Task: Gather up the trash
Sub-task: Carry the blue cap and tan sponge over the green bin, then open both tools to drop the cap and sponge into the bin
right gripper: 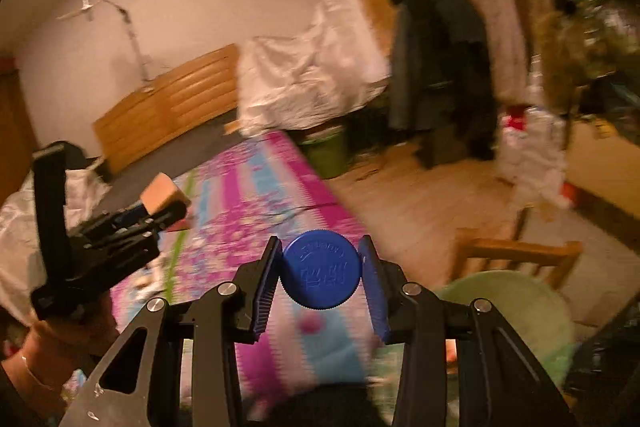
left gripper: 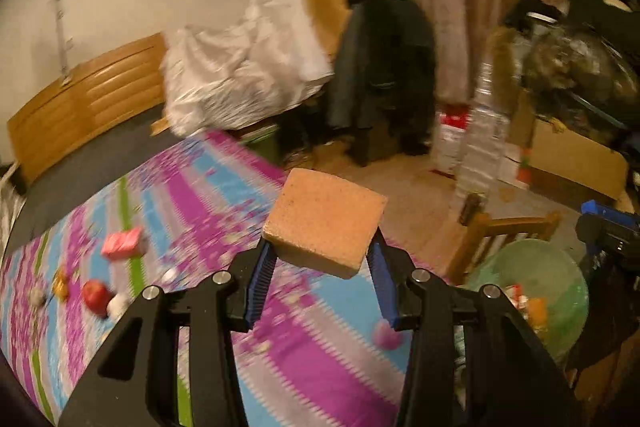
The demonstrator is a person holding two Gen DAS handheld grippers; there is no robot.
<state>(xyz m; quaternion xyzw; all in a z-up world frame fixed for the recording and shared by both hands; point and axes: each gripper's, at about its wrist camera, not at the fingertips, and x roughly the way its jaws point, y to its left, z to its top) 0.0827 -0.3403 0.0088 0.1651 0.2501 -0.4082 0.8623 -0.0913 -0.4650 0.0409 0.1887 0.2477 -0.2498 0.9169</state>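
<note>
My left gripper [left gripper: 322, 255] is shut on an orange sponge block [left gripper: 326, 221] and holds it above the patterned tablecloth [left gripper: 224, 211]. My right gripper [right gripper: 320, 273] is shut on a round blue bottle cap [right gripper: 320, 269], raised over the table's right part. In the right wrist view the left gripper [right gripper: 160, 207] with the sponge [right gripper: 162, 193] shows at the left. A green bin [left gripper: 536, 283] with trash inside stands at the right below the table edge; it also shows in the right wrist view [right gripper: 508, 311]. The right gripper's body [left gripper: 608, 235] shows at the left wrist view's right edge.
On the cloth at the left lie a pink packet [left gripper: 122, 243], a red apple [left gripper: 96, 297] and small scraps. A wooden chair [left gripper: 500, 231] stands beside the bin. A clear plastic bottle [left gripper: 482, 131], boxes, a dark coat [left gripper: 384, 75] and a covered pile [left gripper: 248, 63] stand farther back.
</note>
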